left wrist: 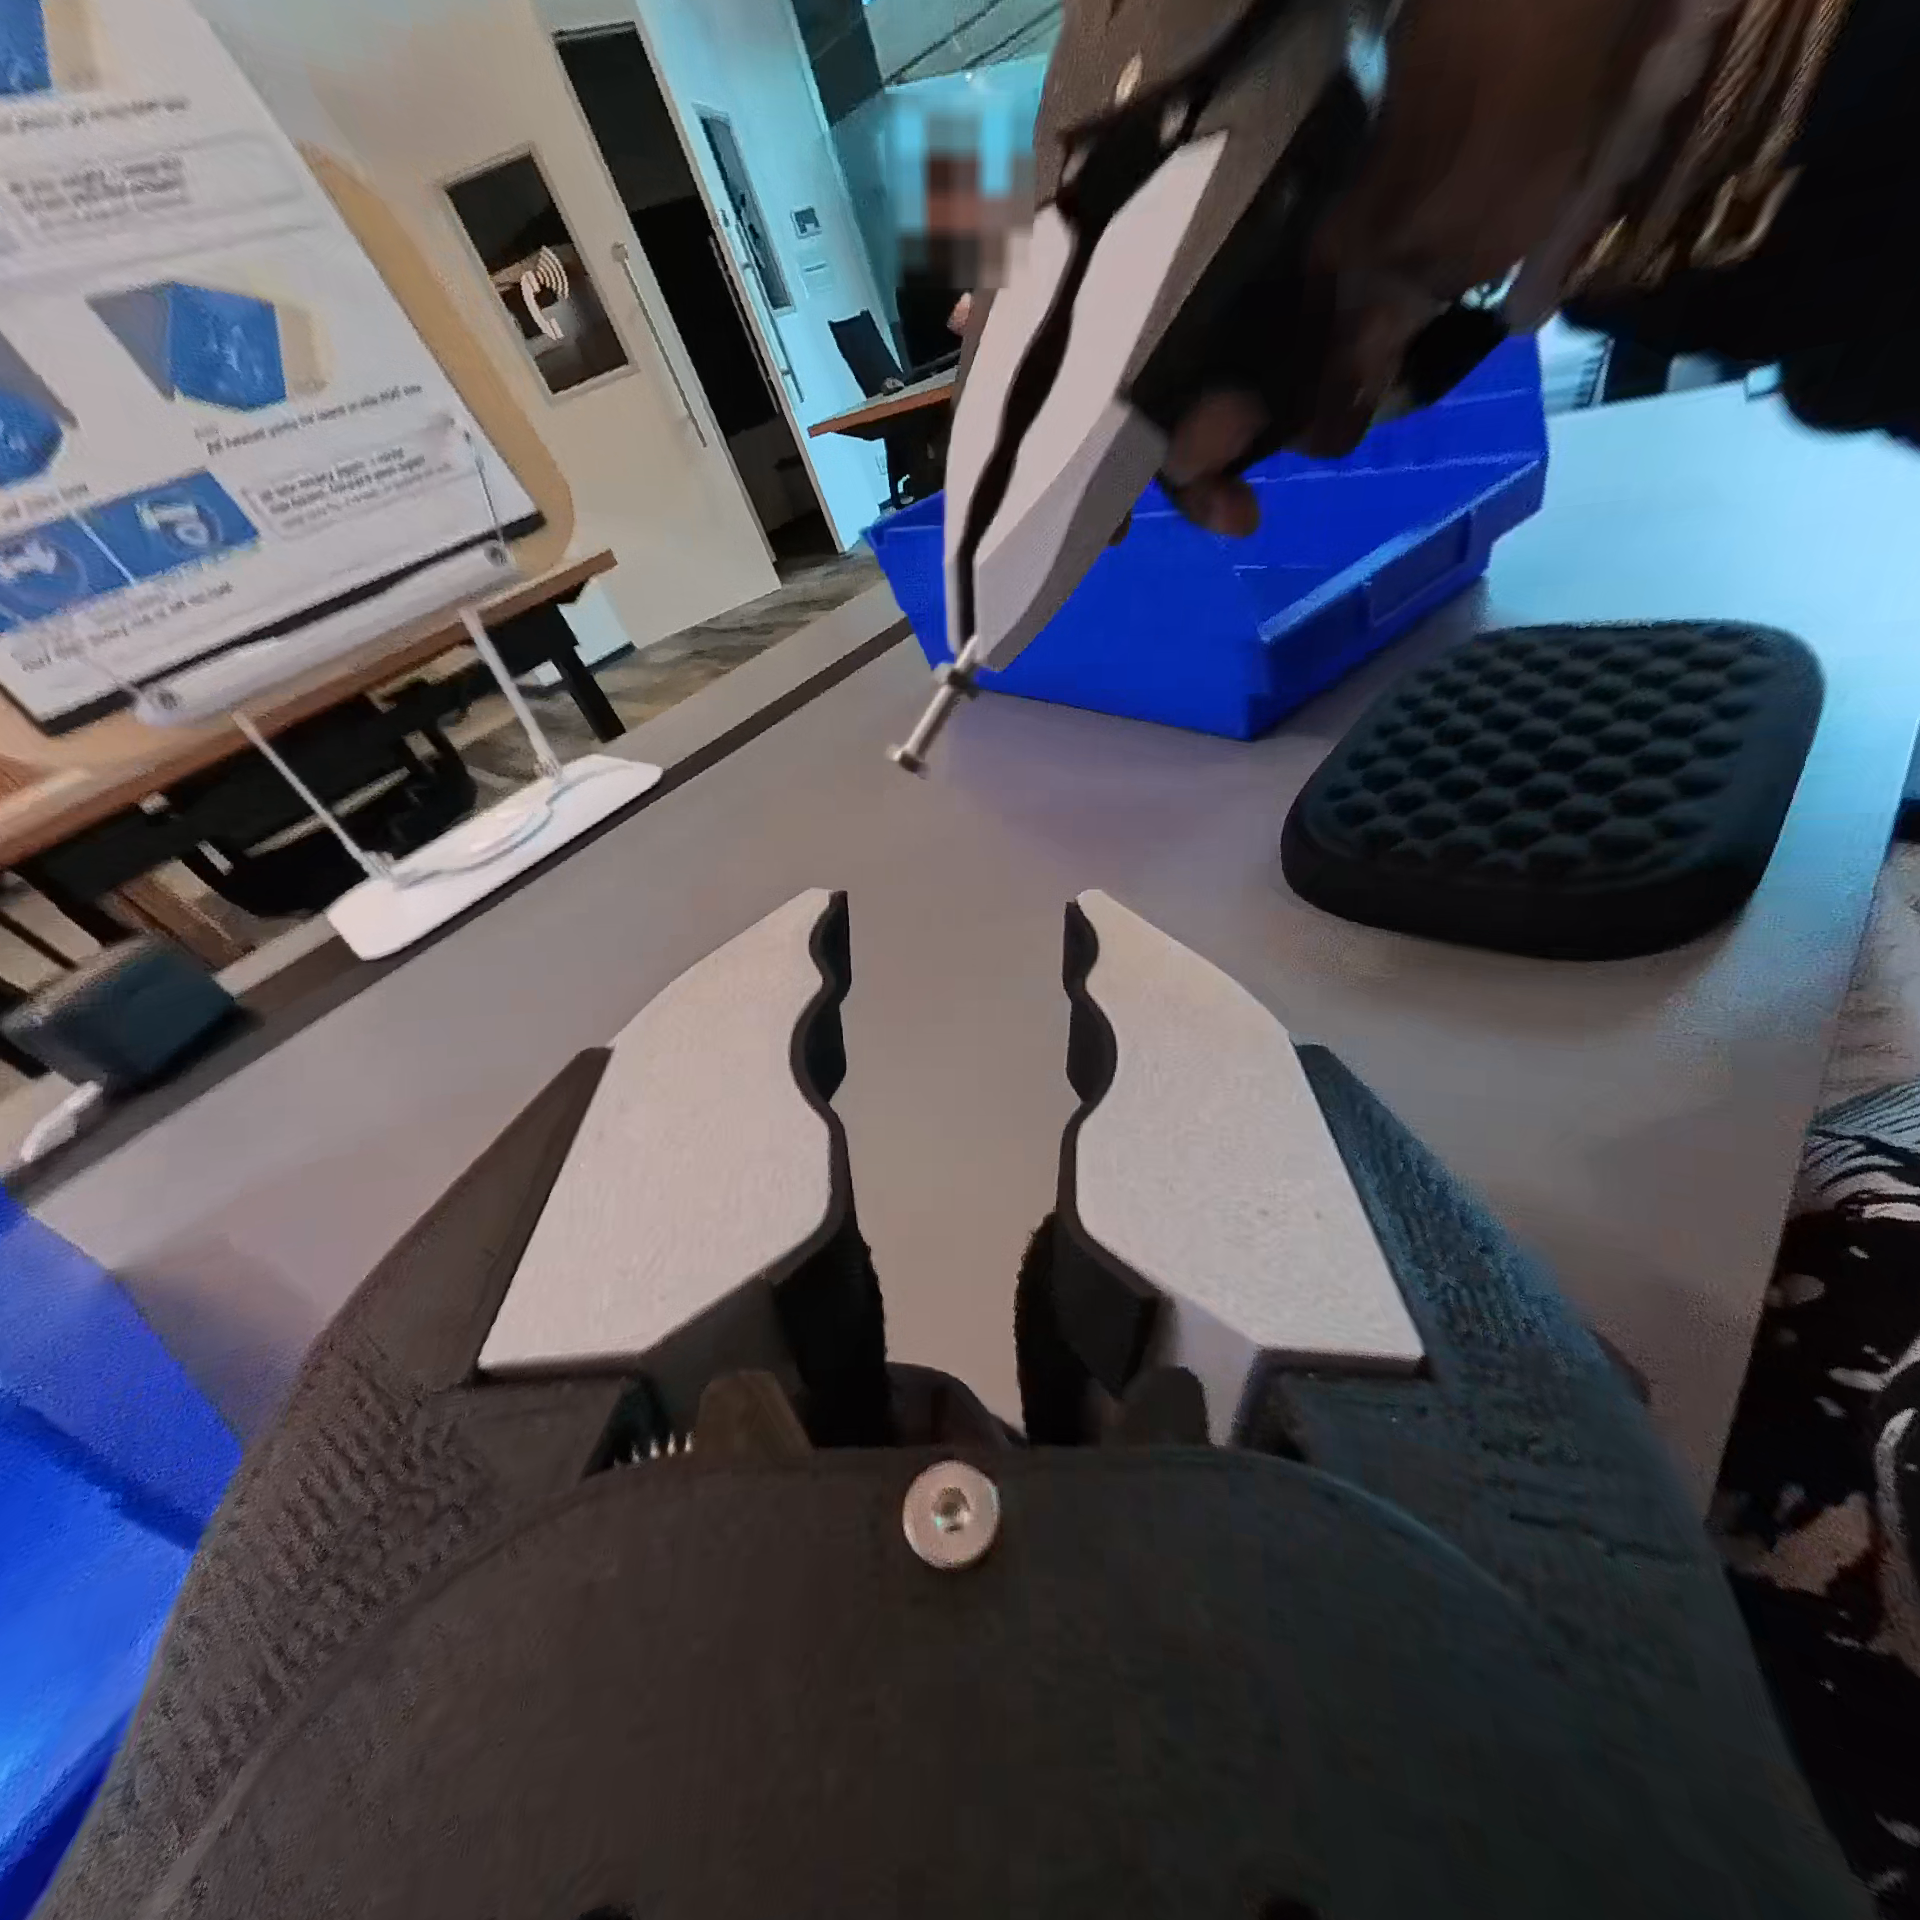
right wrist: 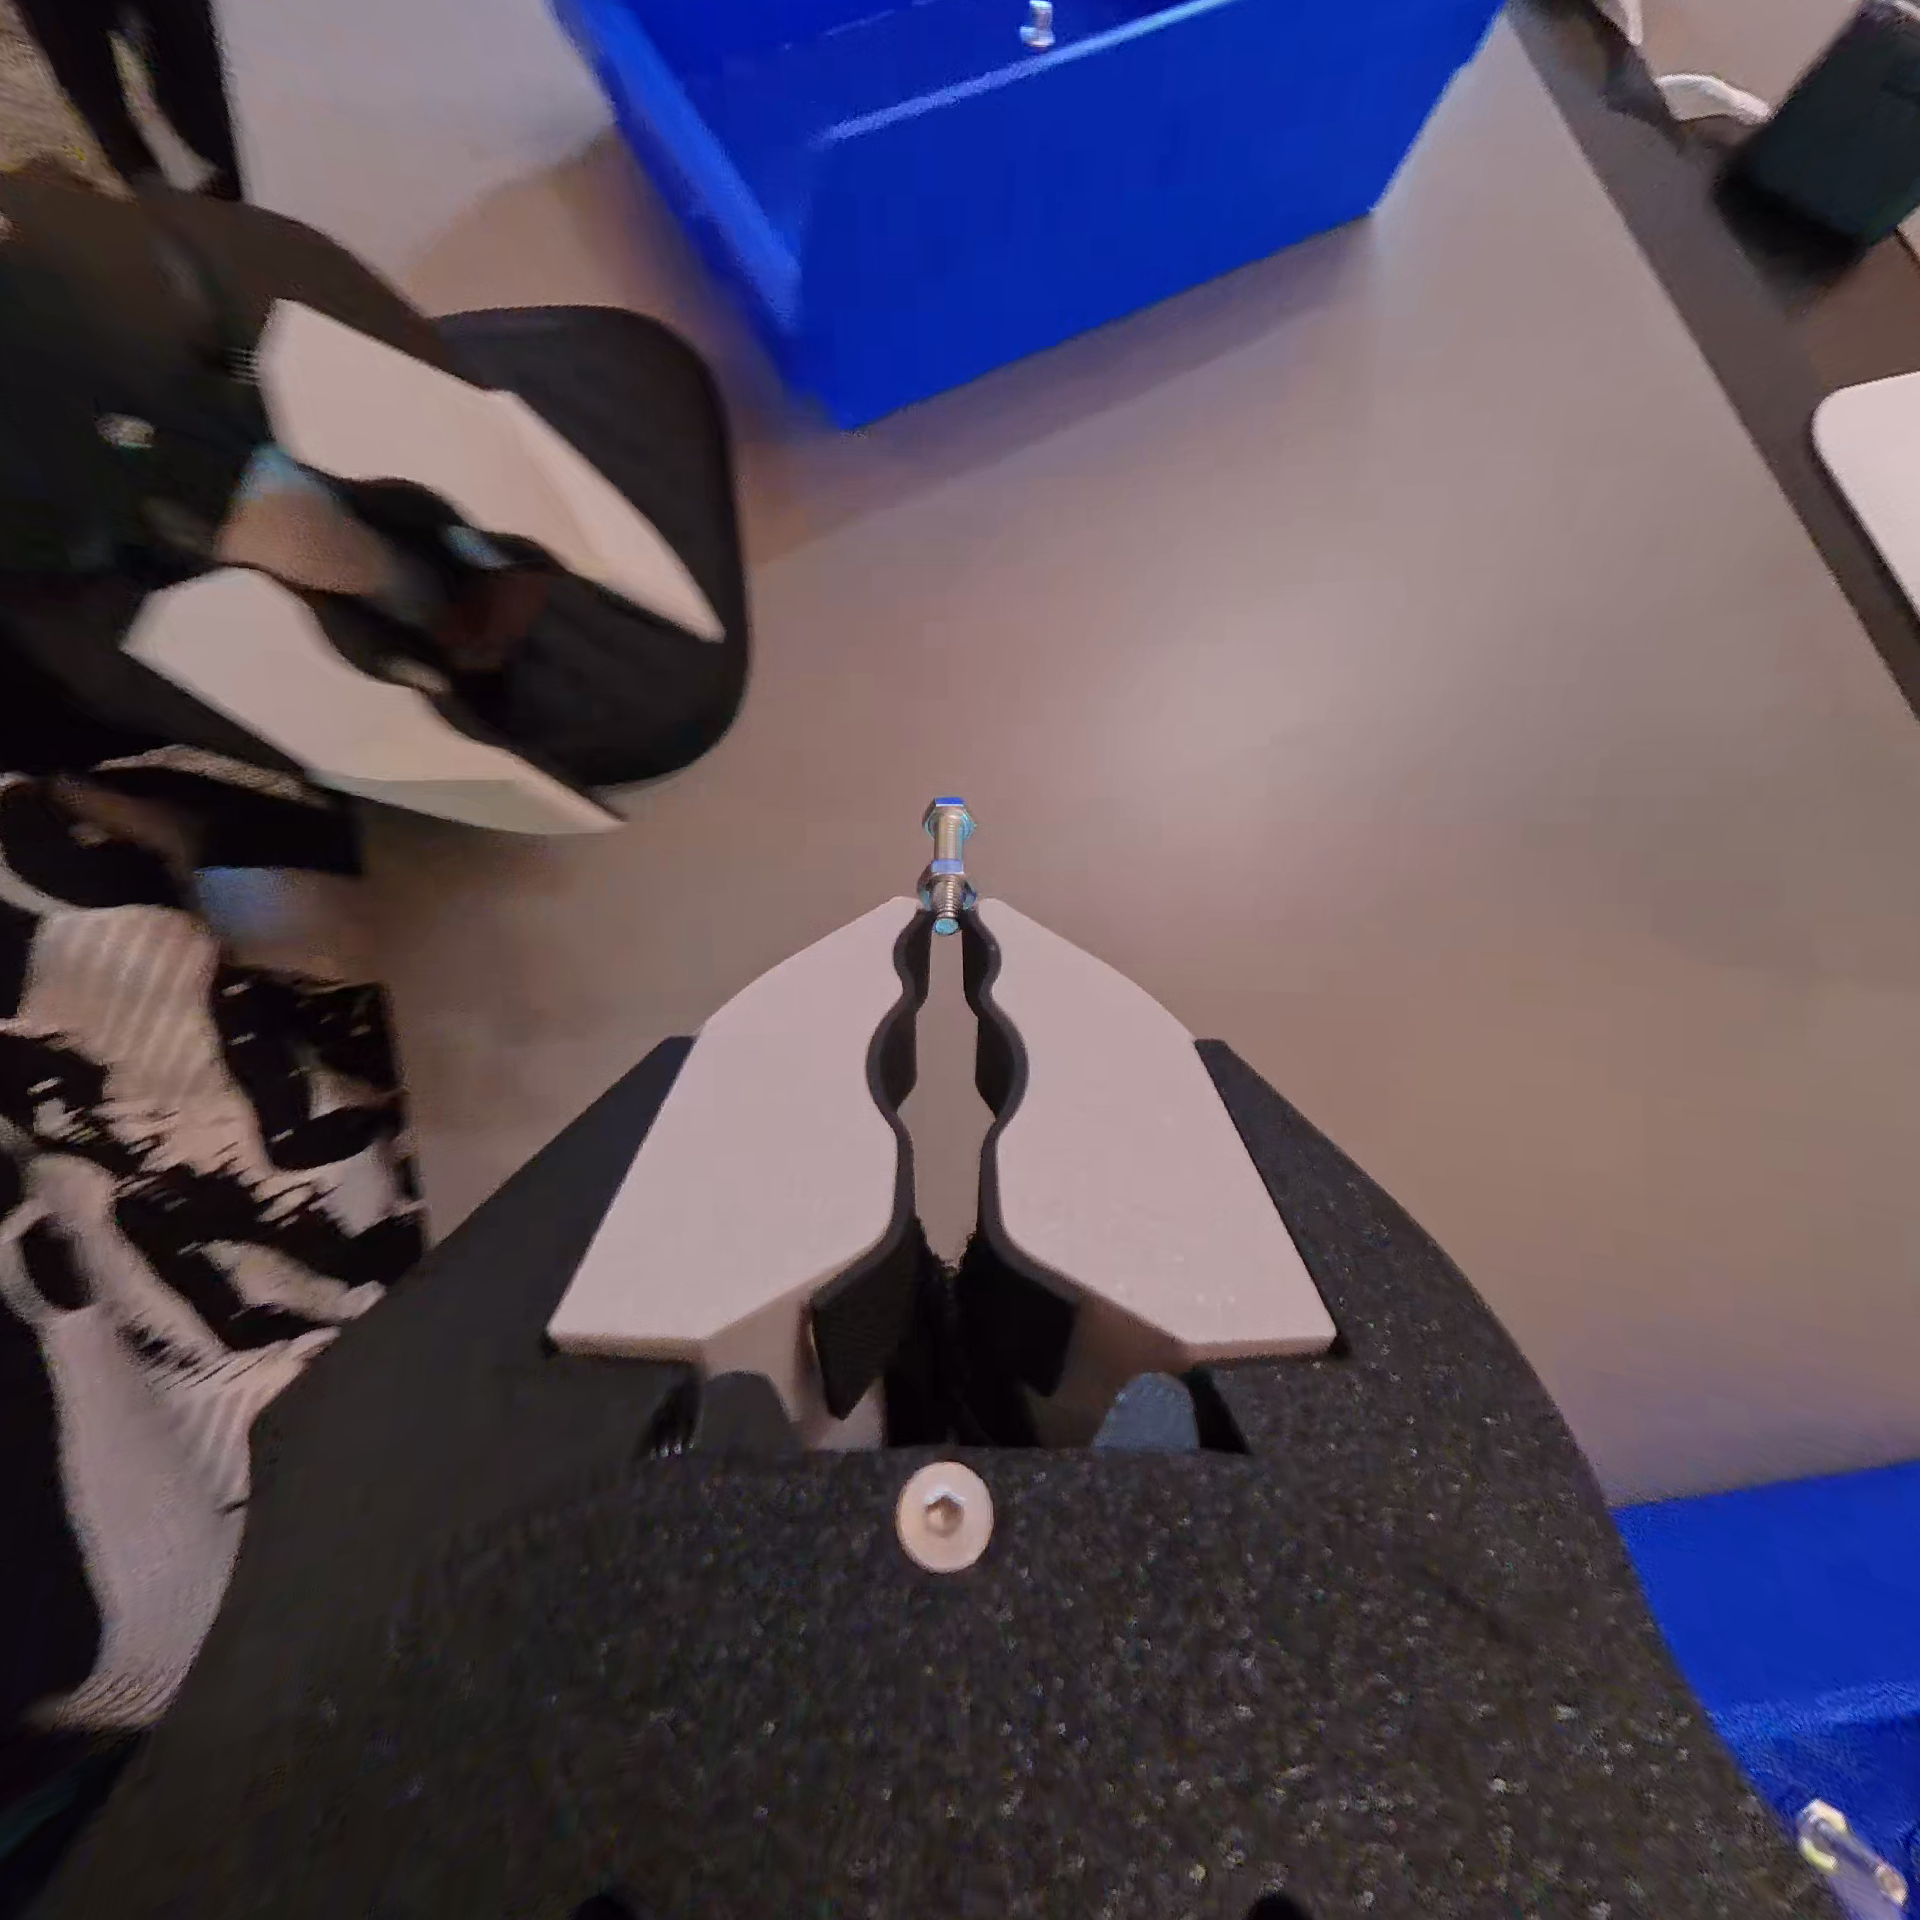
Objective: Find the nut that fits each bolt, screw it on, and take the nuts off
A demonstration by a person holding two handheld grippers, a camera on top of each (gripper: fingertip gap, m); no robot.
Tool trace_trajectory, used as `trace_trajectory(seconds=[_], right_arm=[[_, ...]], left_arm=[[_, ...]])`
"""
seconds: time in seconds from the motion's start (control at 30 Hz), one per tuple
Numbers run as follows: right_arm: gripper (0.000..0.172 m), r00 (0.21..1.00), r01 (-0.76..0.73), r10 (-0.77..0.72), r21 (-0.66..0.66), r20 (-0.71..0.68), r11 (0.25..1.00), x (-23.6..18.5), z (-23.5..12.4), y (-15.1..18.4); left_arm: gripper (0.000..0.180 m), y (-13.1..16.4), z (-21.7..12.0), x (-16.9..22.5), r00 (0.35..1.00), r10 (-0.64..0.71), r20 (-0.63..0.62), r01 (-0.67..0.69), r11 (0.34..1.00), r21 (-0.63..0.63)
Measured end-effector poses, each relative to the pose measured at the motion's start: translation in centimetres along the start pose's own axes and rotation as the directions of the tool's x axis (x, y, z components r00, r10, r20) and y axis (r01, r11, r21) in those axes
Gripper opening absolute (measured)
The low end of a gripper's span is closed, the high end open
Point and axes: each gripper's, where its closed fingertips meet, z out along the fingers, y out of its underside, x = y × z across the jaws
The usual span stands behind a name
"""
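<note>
Steel bolt (right wrist: 947,844) with nut (right wrist: 947,889) was clamped at threaded end by right gripper (right wrist: 947,914) fingers; left gripper (left wrist: 956,914) fingers spread, bare, above grey surface (left wrist: 1039,810).

Open table (left wrist: 956,831) centre; blue bin (left wrist: 1195,623) and black pad (left wrist: 1558,790) block beyond.

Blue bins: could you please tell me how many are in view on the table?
2. One bin stands at the far side of the table, beyond the bolt in the right claw. Another bin is near that claw's base. More may be out of frame.
</note>
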Motion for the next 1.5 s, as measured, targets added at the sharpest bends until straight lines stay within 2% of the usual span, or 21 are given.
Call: trace_trajectory(seconds=[0.17, 0.27, 0.33, 0.57, 0.8, 0.93, 1.0, 1.03, 1.1, 1.13, 1.2, 1.27, 1.3, 1.33, 1.4, 1.5], right_arm=[[0.006, 0.996, -0.047, 0.043, 0.047, 0.080, 0.998, -4.6, -1.9, -0.2], [0.006, 0.992, -0.097, 0.089, 0.082, 0.093, 0.992, -5.6, -2.1, -0.4], [0.006, 0.988, -0.129, 0.118, 0.105, 0.103, 0.986, -5.8, -2.2, -0.5], [0.006, 0.979, -0.176, 0.160, 0.122, 0.128, 0.977, -6.0, -2.1, -0.4], [0.006, 0.969, -0.219, 0.200, 0.129, 0.147, 0.967, -5.9, -1.8, -0.5], [0.006, 0.966, -0.229, 0.208, 0.136, 0.151, 0.964, -5.9, -1.7, -0.6], [0.006, 0.968, -0.223, 0.199, 0.156, 0.155, 0.962, -6.0, -1.7, -0.8], [0.007, 0.968, -0.216, 0.188, 0.177, 0.164, 0.960, -6.1, -1.8, -1.2], [0.022, 0.972, -0.188, 0.143, 0.249, 0.187, 0.950, -6.6, -2.3, -2.2], [0.032, 0.977, -0.160, 0.110, 0.289, 0.183, 0.944, -6.8, -2.5, -2.6], [0.049, 0.990, -0.083, 0.032, 0.382, 0.138, 0.920, -7.0, -2.9, -3.3], [0.063, 0.996, -0.010, -0.036, 0.506, 0.080, 0.863, -7.5, -3.0, -4.0], [0.066, 0.997, 0.010, -0.054, 0.571, 0.059, 0.821, -7.9, -3.1, -4.4], [0.065, 0.997, 0.015, -0.058, 0.629, 0.049, 0.777, -8.3, -3.0, -4.7], [0.062, 0.998, -0.015, -0.037, 0.709, 0.059, 0.706, -8.9, -2.7, -5.1], [0.061, 0.992, -0.109, 0.028, 0.741, 0.122, 0.663, -9.1, -1.6, -5.4]], left_arm=[[0.040, -1.0, 1.3, 1.6, 0.977, 0.191, 0.093, -0.190, 0.982, -0.016], [0.041, -1.6, 1.6, 1.5, 0.897, 0.384, 0.220, -0.380, 0.923, -0.062], [0.039, -1.9, 1.8, 1.7, 0.848, 0.464, 0.257, -0.457, 0.885, -0.087], [0.030, -2.0, 2.1, 1.1, 0.819, 0.492, 0.297, -0.481, 0.869, -0.113], [0.012, -2.3, 2.1, 1.2, 0.817, 0.490, 0.305, -0.486, 0.869, -0.096], [0.011, -2.2, 2.1, 1.2, 0.830, 0.475, 0.292, -0.471, 0.878, -0.088], [0.011, -2.2, 2.1, 1.4, 0.881, 0.398, 0.255, -0.400, 0.915, -0.048], [0.010, -2.2, 2.2, 1.7, 0.927, 0.313, 0.206, -0.319, 0.948, -0.007], [0.010, -2.6, 2.1, 2.8, 0.997, 0.069, 0.043, -0.073, 0.993, 0.092], [0.010, -3.2, 1.8, 3.3, 0.996, -0.058, -0.063, 0.066, 0.988, 0.140], [0.010, -4.3, 1.1, 4.2, 0.918, -0.275, -0.288, 0.332, 0.927, 0.175], [0.010, -5.3, -0.1, 4.1, 0.805, -0.392, -0.445, 0.515, 0.834, 0.197], [0.010, -5.4, -0.6, 4.0, 0.763, -0.414, -0.496, 0.563, 0.802, 0.197], [0.010, -5.3, -0.9, 3.9, 0.739, -0.429, -0.519, 0.587, 0.788, 0.185], [0.010, -4.7, -1.1, 3.9, 0.739, -0.429, -0.519, 0.581, 0.796, 0.171], [0.010, -4.5, -1.4, 4.2, 0.734, -0.420, -0.534, 0.576, 0.801, 0.162]])
